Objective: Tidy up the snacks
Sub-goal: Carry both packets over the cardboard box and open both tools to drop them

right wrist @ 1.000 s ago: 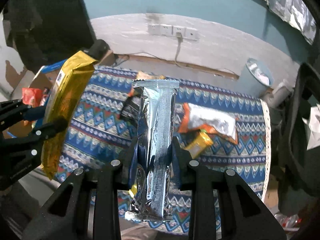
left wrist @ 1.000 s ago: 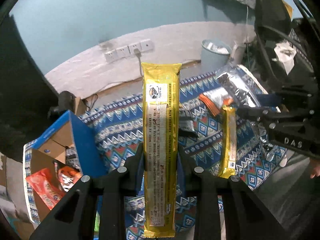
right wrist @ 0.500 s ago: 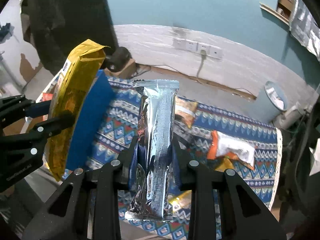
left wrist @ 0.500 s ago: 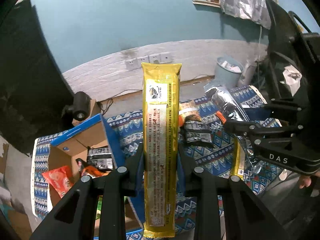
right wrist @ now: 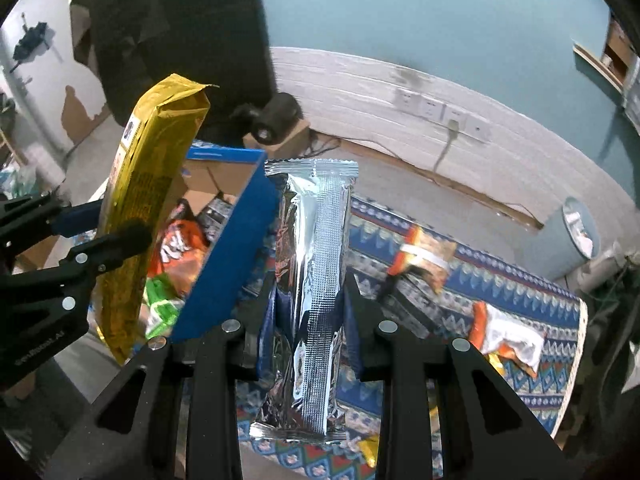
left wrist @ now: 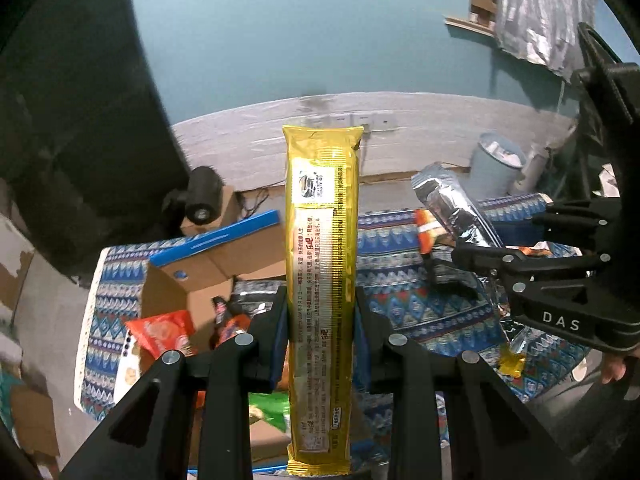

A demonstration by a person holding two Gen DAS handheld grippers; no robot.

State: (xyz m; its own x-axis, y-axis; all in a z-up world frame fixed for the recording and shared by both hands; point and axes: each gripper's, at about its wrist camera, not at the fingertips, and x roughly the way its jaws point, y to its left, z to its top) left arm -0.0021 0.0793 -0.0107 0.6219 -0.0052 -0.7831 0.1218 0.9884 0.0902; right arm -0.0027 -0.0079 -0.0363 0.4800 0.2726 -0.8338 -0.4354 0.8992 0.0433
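My left gripper [left wrist: 321, 304] is shut on a long gold snack pack [left wrist: 322, 280], held upright above the open cardboard box with blue flaps [left wrist: 224, 256]. The pack also shows in the right wrist view [right wrist: 148, 208]. My right gripper [right wrist: 309, 296] is shut on a long silver snack pack [right wrist: 314, 280], held upright just right of the box's blue flap [right wrist: 228, 264]. The silver pack also shows in the left wrist view [left wrist: 452, 204]. The box holds orange, black and green snack bags [left wrist: 160, 330].
A blue patterned cloth [right wrist: 500, 288] covers the table. On it lie an orange-brown bag [right wrist: 424, 256], an orange-white bag [right wrist: 508, 336], a dark pack [left wrist: 448, 272] and a small gold pack [left wrist: 510, 362]. A grey bin [left wrist: 498, 164] stands by the wall.
Both grippers have moved left with their packs. The open box now lies under and beside them, and the loose snacks on the cloth have shifted to the right of both views.
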